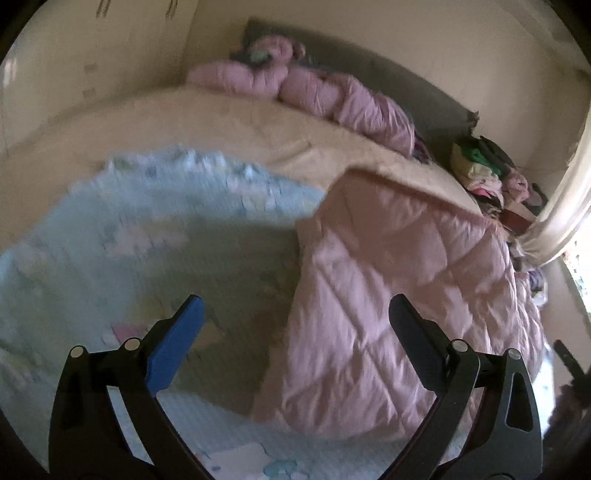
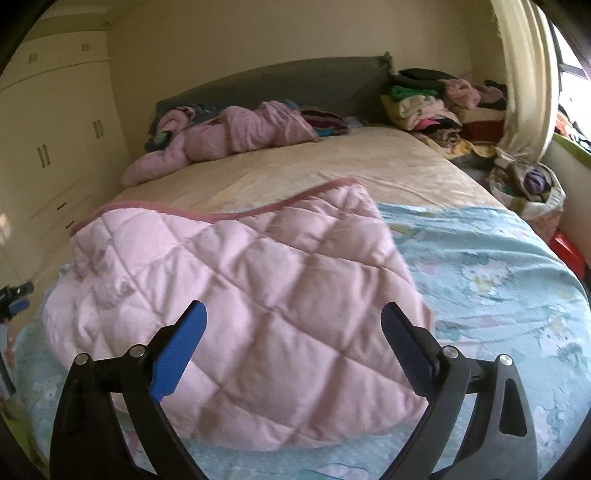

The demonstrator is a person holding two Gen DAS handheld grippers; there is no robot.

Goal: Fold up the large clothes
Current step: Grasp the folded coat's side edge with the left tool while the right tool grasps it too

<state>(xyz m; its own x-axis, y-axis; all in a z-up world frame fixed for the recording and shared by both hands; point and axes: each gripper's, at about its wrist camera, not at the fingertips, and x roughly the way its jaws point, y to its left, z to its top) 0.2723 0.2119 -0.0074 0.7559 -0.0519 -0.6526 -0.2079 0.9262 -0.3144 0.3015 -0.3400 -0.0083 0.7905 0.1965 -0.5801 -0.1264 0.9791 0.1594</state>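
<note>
A wide bed [image 2: 332,166] with a beige sheet fills most of the room, its grey headboard [image 2: 280,85] set against a cream wall [image 2: 258,29]. Along one side stands a tall cream wardrobe [image 2: 55,122] with dark handles. At the headboard-end corner opposite the wardrobe, a heap of mixed clothing [image 2: 436,99] sits beside the bed. A pale curtain [image 2: 528,74] hangs there at a window [image 2: 569,55], where bright daylight comes in.
</note>
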